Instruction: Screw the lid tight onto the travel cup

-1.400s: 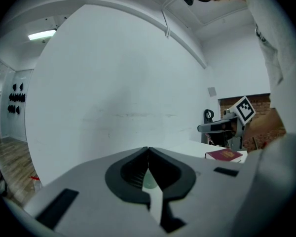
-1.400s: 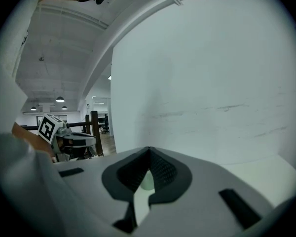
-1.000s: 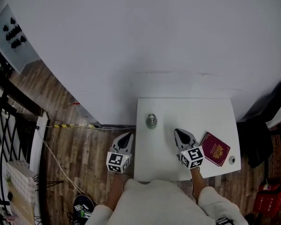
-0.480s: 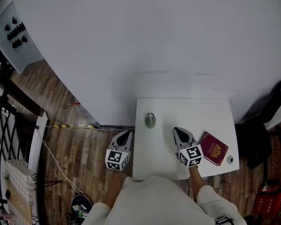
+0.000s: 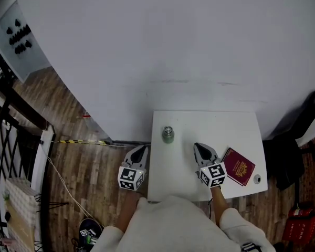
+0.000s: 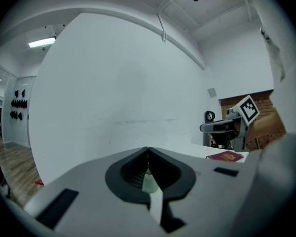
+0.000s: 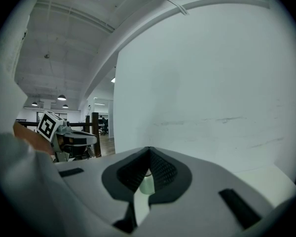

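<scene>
Change: none, I've kept still | left gripper, right gripper: jaws pressed together, empty | travel cup mid-frame untouched, lid perhaps on already.

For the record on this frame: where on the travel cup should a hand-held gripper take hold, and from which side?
Likely the body below the lid, approached level from the person's side. The travel cup stands upright on the table with nothing close beside it, so a side pinch on its round wall leaves the lid free to turn.
</scene>
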The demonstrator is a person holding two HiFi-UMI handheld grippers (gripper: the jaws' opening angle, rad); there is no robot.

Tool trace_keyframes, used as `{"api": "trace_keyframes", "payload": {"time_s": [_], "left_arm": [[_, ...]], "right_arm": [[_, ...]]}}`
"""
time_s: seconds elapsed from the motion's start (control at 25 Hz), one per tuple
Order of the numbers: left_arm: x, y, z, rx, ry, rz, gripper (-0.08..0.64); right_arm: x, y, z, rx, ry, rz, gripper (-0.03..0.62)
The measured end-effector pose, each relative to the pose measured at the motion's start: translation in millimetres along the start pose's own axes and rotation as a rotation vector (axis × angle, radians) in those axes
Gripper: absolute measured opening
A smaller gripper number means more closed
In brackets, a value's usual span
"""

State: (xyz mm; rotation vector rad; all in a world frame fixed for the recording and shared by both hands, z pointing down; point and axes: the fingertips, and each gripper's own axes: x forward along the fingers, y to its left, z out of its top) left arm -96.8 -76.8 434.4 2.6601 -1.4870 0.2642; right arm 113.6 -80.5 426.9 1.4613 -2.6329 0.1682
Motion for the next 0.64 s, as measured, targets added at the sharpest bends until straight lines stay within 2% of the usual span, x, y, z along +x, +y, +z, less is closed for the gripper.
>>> {"api": "trace_keyframes", "payload": {"time_s": [0.64], "left_arm": [[3.2,-7.1,-7.1,-0.005,0.011,-0.015,0.008]], "right_arm": [[0.2,4.1,-4.5,0.000,0.007,0.011,-0.002]]}}
